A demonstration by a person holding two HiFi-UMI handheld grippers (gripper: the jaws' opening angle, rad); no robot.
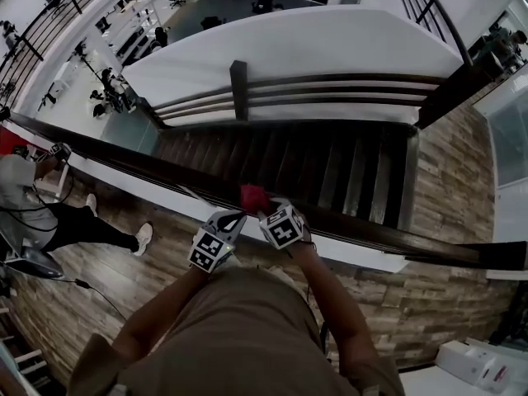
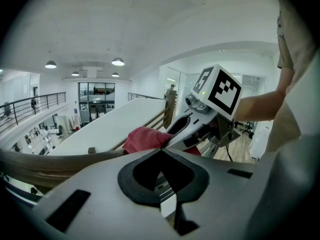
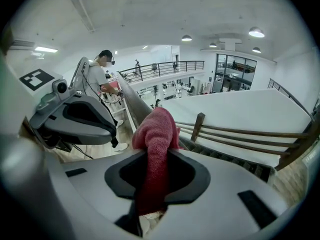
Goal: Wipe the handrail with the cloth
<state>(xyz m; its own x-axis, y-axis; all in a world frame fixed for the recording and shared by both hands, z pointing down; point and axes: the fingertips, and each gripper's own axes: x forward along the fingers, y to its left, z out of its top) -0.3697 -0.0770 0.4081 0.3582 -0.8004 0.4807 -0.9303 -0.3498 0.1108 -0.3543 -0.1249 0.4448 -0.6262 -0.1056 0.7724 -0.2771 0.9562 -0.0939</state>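
Right gripper (image 3: 152, 156) pinches crumpled red cloth (image 3: 156, 126) on dark wooden handrail (image 1: 124, 157); left gripper (image 2: 161, 150) closed, empty — a skewed push could slide cloth off.

The cloth (image 1: 252, 195) lies on the handrail (image 1: 132, 159), left gripper (image 1: 233, 214) beside it.

**Red Cloth on the Dark Rail**

A long dark handrail (image 1: 132, 153) runs from the top left down to the right. A red cloth (image 1: 252, 195) sits on top of it. The right gripper (image 1: 266, 210) is right at the cloth. The left gripper (image 1: 233, 218) is just beside it, close to the rail. Each gripper has a cube with black and white squares. Past the rail, dark stairs (image 1: 330, 172) go down. On the left, another person (image 1: 25, 192) in a grey top stands on the wood floor (image 1: 124, 279).
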